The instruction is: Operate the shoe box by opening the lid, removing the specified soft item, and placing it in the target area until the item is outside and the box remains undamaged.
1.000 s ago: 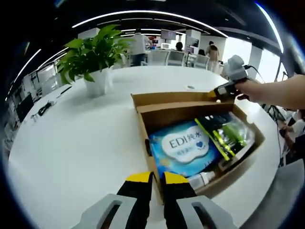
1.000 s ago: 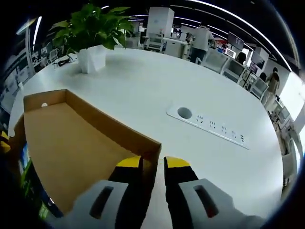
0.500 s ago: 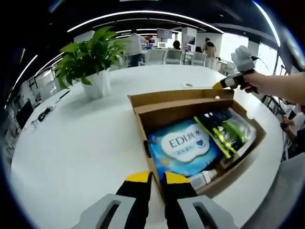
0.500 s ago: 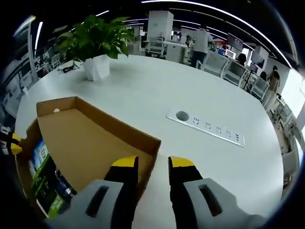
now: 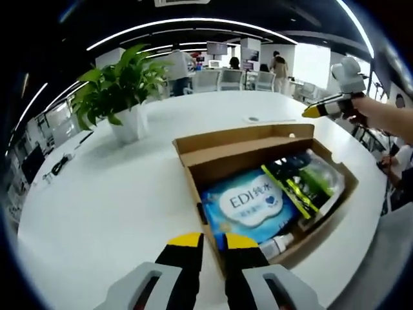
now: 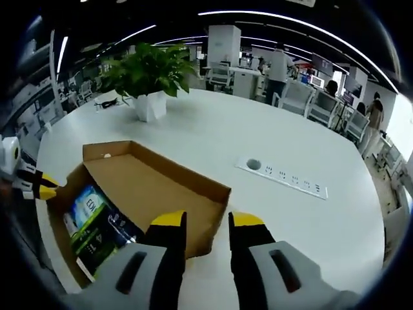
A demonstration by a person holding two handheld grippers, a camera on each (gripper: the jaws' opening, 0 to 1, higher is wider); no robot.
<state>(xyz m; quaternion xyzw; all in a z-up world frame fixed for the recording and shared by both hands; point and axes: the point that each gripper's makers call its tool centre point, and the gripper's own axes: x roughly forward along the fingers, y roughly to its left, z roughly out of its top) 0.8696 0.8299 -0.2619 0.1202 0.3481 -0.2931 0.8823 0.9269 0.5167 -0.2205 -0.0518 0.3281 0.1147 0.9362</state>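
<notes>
- Shoe box (image 5: 258,194), centre right of the left gripper view: lid (image 5: 242,141) already folded back and lying flat behind the open tray; in the right gripper view the box (image 6: 139,194) sits lower left.
- Soft item, judged to be the blue wipes pack (image 5: 248,201), lies flat inside the box, touching a green packet (image 5: 303,181) on its right and a small bottle (image 5: 274,244) at its near edge.
- Left gripper (image 5: 213,242), bottom centre: jaws narrow, holding nothing, hovering just above the near box wall.
- Right gripper (image 6: 208,223), bottom centre: jaws narrowly parted, empty, raised clear of the lid corner.
- Risk 1: narrow jaws descending onto the cardboard wall could crease or tear it.
- Risk 2: a pinch on the slick pack could slip, or catch the green packet alongside.
- Risk 3: lifting with the box unsteadied could drag it across the white table (image 5: 110,194).
</notes>
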